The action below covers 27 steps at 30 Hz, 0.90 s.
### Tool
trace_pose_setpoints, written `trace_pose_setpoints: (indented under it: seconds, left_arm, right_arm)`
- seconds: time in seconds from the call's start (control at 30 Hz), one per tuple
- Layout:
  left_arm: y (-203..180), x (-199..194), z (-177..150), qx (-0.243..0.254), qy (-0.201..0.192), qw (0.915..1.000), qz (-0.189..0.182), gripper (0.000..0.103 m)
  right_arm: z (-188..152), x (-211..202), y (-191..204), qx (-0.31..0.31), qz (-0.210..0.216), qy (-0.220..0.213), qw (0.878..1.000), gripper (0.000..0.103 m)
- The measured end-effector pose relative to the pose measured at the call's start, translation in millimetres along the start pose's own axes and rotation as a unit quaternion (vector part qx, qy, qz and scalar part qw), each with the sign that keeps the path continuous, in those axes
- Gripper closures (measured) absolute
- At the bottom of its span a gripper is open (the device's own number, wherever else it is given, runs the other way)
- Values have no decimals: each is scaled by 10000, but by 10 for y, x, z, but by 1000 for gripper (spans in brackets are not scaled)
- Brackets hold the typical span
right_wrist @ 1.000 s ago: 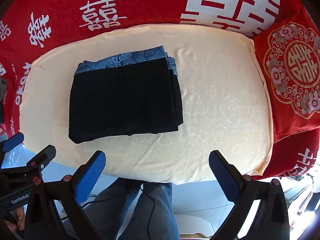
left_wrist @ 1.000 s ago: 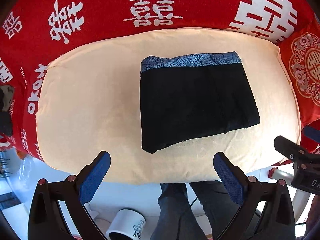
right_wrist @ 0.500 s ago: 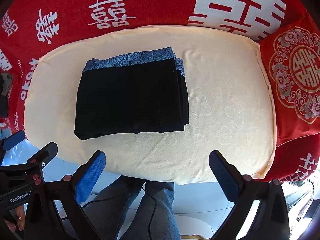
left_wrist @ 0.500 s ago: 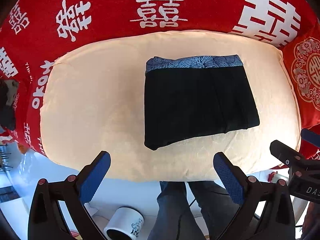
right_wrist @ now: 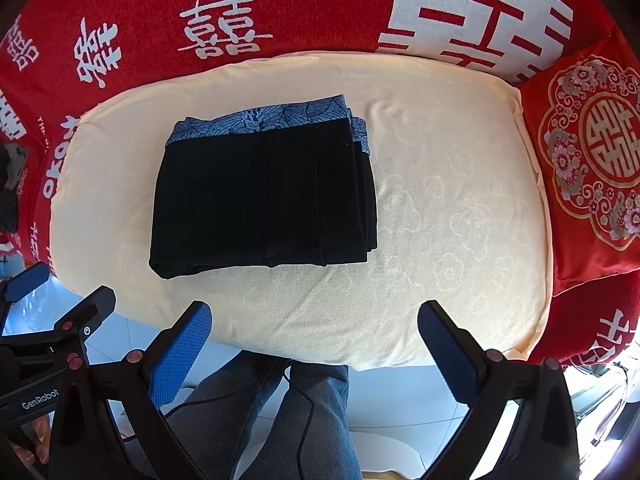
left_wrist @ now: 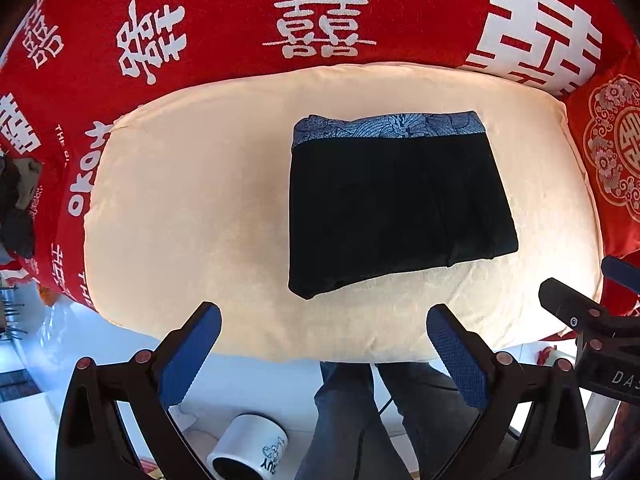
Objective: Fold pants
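At the far left a dark bundle of cloth (left_wrist: 18, 200) was seen lying on the red cover (left_wrist: 224, 4) with its white characters, well apart from the work. Next along, the left gripper (left_wrist: 323, 330) was held above the near edge of the cream cushion (left_wrist: 192, 216), its blue-padded fingers (left_wrist: 191, 351) spread wide with nothing between them. Below it, on the floor, a white mug (left_wrist: 250, 454) was noted, and the person's jeans-clad legs (left_wrist: 360, 412), none of it in the way. The pants (right_wrist: 264, 196) were found already folded into a compact black block on the cushion, the patterned blue waistband (right_wrist: 264, 120) along the far edge and stacked layers showing at the right edge. The bundle was judged soft, light and limp, likely to sag and spill open if lifted by one corner; a hold was best taken on the thick near edge or the layered right side, both sides together, so the stack would be kept square. The folding itself was judged essentially finished. Further right, the right gripper (right_wrist: 314, 326) was likewise held at the near edge, fingers (right_wrist: 447, 354) wide apart and empty. At the far right a red embroidered pillow (right_wrist: 592, 168) was pressed against the cushion's end, near but not obstructing.
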<state>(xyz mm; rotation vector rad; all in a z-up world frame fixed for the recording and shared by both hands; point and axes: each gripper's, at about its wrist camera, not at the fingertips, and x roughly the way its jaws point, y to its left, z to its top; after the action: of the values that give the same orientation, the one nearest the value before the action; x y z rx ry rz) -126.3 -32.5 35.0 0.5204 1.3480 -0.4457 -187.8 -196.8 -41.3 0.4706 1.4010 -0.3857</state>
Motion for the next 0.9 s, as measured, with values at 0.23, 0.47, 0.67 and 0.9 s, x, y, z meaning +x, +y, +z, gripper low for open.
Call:
trace_pose_setpoints:
  seconds: [0.23, 0.47, 0.67, 0.9]
  left_arm:
    - [-16, -27, 8, -13, -10, 10000, 29, 0]
    - [-53, -41, 13, 68, -21, 10000, 13, 0]
    - [-83, -34, 10, 45, -2, 10000, 15, 0]
    - [-79, -14, 20, 69, 30, 10000, 39, 0]
  right_arm:
    - [35, -16, 2, -43, 20, -24, 10000, 0]
    - [28, -12, 2, -46, 22, -28, 10000, 0]
    - [45, -10, -4, -53, 31, -26, 10000, 0]
    - [54, -5, -5, -43, 44, -21, 10000, 0]
